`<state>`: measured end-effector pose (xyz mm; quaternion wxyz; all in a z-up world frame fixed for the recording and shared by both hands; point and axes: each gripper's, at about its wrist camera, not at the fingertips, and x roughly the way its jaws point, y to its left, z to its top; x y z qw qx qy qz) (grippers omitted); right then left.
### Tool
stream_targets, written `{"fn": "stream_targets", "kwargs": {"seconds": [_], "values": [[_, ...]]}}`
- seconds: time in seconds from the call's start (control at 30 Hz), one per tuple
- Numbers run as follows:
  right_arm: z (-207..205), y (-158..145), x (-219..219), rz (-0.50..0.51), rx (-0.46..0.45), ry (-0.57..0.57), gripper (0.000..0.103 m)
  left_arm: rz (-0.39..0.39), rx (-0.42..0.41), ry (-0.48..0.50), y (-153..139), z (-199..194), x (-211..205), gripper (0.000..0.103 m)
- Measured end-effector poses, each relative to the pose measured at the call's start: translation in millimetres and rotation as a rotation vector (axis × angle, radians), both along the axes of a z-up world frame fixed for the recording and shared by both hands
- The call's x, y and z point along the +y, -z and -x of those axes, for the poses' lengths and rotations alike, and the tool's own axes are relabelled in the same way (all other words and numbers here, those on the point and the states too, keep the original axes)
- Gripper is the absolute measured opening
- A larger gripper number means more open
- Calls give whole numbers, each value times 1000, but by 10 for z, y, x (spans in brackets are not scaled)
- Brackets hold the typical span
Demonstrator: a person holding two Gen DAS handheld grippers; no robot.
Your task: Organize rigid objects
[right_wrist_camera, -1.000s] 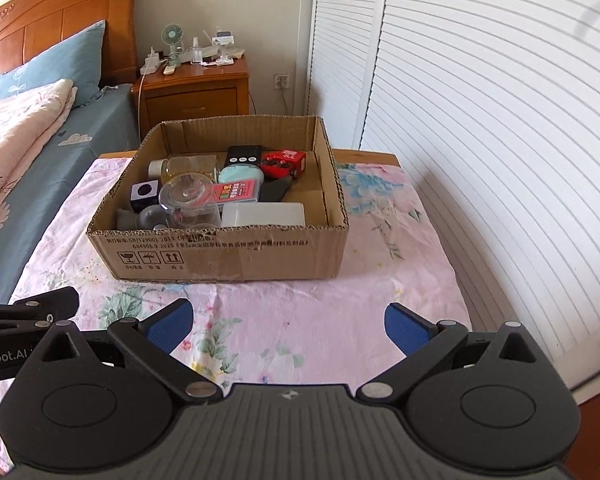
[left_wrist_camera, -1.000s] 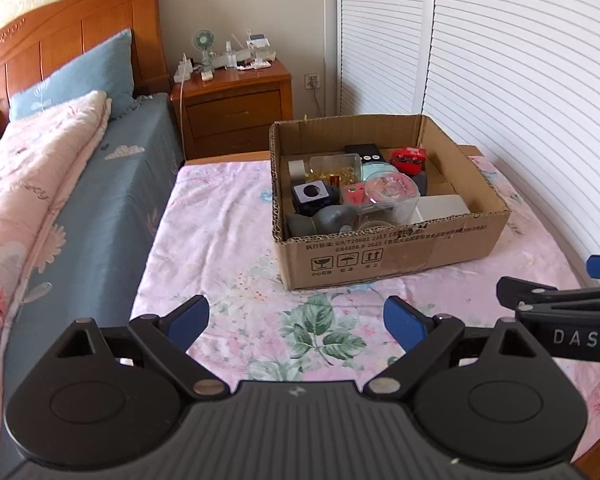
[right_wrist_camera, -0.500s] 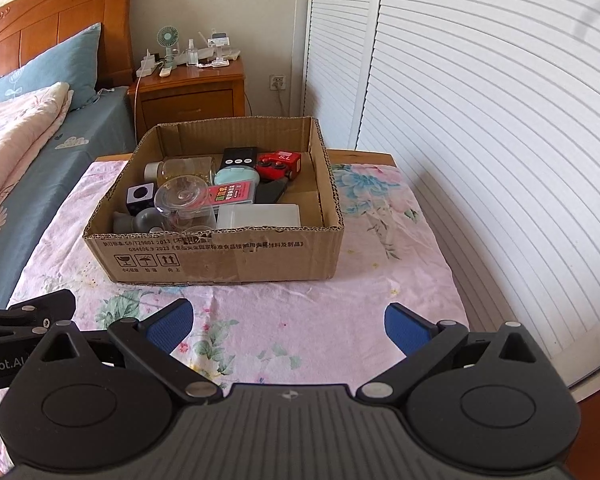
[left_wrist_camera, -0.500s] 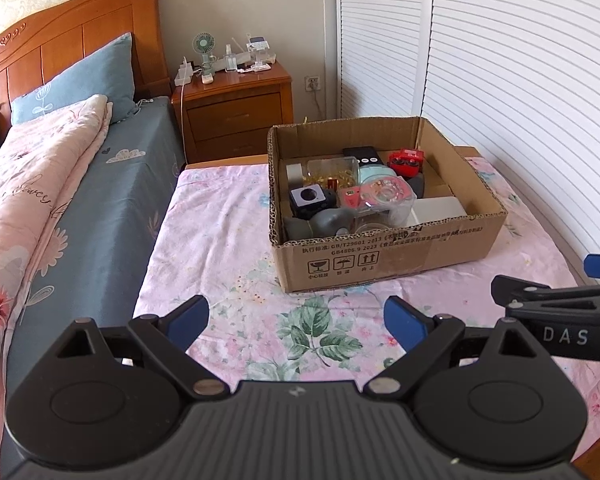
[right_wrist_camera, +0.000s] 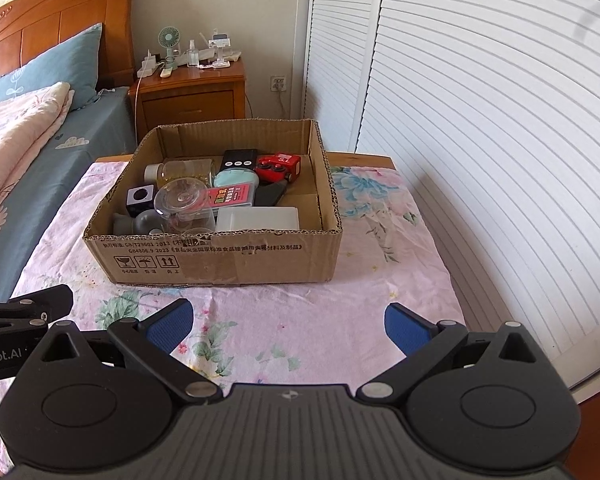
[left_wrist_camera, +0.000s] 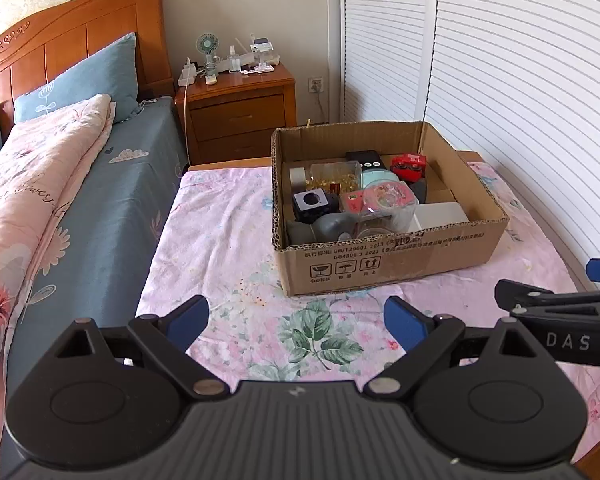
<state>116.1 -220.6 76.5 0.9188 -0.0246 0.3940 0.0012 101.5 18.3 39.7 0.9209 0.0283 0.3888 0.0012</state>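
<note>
Right wrist: one cardboard box [right_wrist_camera: 228, 260], two tongs.

Daylight fills a bedroom with a pale wall [left_wrist_camera: 236, 4] at upper centre. White louvred doors [left_wrist_camera: 500, 60] cover the right of the frame. At left stands a bed [left_wrist_camera: 112, 208] with a carved wooden headboard [left_wrist_camera: 72, 36], blue pillow [left_wrist_camera: 88, 76] and pink floral quilt [left_wrist_camera: 32, 184]. A wooden nightstand [left_wrist_camera: 240, 108] sits beside it, a wall socket [left_wrist_camera: 317, 82] to its right
</note>
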Motion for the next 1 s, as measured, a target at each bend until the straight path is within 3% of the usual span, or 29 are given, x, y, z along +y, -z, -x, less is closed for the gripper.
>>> {"fn": "stream_targets", "kwargs": {"seconds": [1.0], "values": [[-15,4,7,6,1,-8,103,-4,-6,-13,-10,30,-14,94]]}}
